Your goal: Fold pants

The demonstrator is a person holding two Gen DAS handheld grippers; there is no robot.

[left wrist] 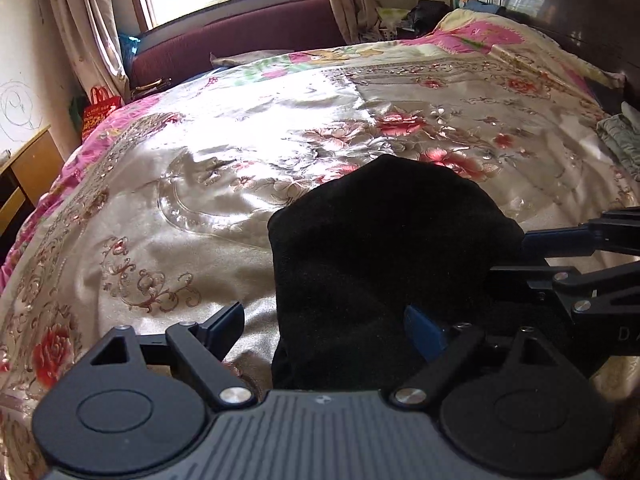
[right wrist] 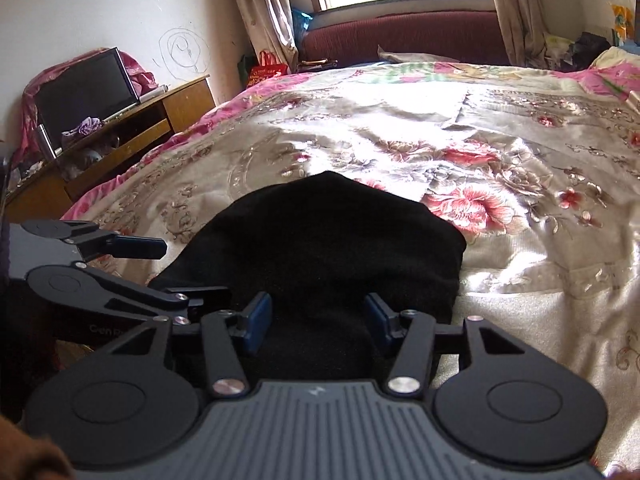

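The black pants lie folded in a compact bundle on the floral satin bedspread, near the front edge. My left gripper is open, its jaws wide apart astride the bundle's left front edge, empty. The right gripper enters the left wrist view at the right, at the bundle's right side. In the right wrist view the pants fill the centre, and my right gripper is open with both blue pads just over the cloth's near edge. The left gripper shows at left.
A maroon sofa stands beyond the bed under the window. A wooden TV stand with a screen is at the left. A dark headboard and folded greenish cloth sit at the right. The bedspread stretches wide ahead.
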